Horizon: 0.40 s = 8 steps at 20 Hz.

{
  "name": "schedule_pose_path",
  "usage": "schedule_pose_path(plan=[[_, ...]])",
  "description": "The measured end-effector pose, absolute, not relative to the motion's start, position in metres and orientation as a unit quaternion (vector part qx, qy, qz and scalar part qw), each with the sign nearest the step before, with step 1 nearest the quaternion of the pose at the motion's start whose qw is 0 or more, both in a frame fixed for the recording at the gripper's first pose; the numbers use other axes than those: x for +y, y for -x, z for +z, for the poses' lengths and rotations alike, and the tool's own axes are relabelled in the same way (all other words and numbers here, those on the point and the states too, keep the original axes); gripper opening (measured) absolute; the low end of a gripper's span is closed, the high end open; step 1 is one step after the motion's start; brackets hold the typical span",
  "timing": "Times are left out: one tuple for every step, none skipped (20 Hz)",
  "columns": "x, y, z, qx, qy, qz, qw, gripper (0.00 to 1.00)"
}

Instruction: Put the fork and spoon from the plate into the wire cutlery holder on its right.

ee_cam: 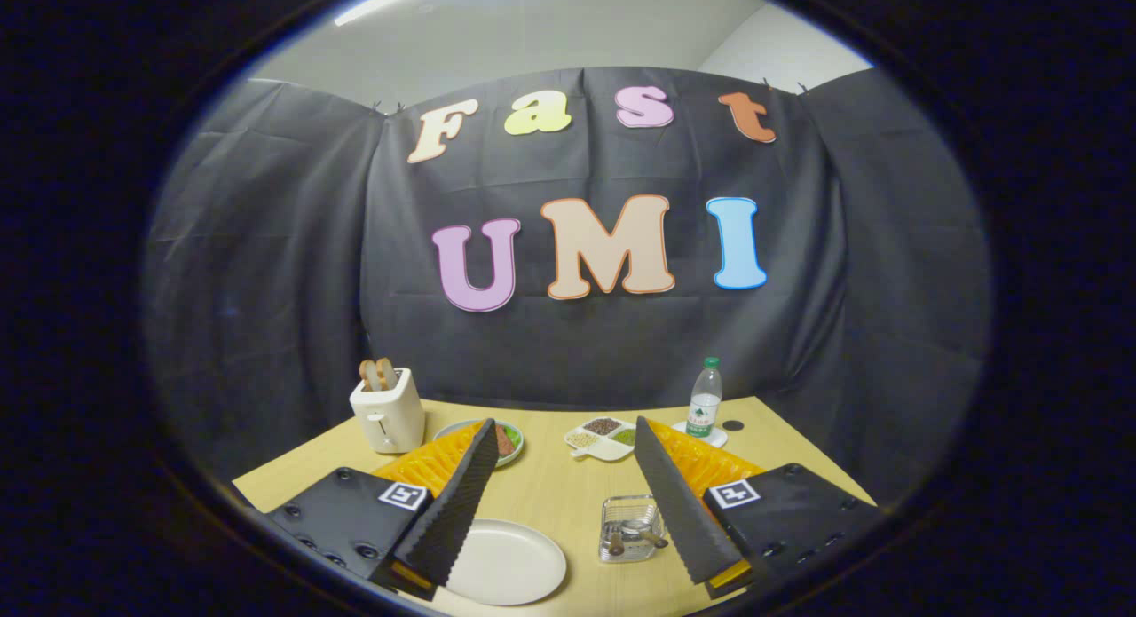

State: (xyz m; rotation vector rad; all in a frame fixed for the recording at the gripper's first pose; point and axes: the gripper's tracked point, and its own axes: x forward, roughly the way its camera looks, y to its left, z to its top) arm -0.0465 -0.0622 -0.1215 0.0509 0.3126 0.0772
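Observation:
A white plate (506, 562) lies on the wooden table, beside my left finger, and its visible face is bare. To its right stands the wire cutlery holder (630, 528), close against my right finger, with cutlery (641, 535) lying inside it. My gripper (564, 444) is open, held above the table, and nothing sits between its fingers. The left finger covers the plate's left rim.
Beyond the fingers stand a white toaster (387, 410) holding bread, a plate of food (508, 440), a white divided dish (603, 438) of grains, and a water bottle (705, 398) on a coaster. The tabletop (550, 484) ends at the black cloth wall.

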Motion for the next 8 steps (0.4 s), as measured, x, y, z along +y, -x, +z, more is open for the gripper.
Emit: schedule_pose_path(plan=[[-0.063,0.047,-0.117,0.15,-0.031,0.037,0.988,0.98],[-0.063,0.047,-0.114,0.146,-0.037,0.036,0.988,0.98],[-0.062,0.049,-0.11,0.142,-0.041,0.04,0.988,0.98],[-0.063,0.049,-0.106,0.138,-0.042,0.04,0.989,0.98],[-0.065,0.048,-0.101,0.132,-0.044,0.041,0.989,0.98],[-0.065,0.048,-0.097,0.128,-0.049,0.044,0.99,0.98],[-0.064,0.049,-0.093,0.125,-0.055,0.048,0.989,0.98],[-0.062,0.05,-0.09,0.123,-0.061,0.052,0.989,0.98]])
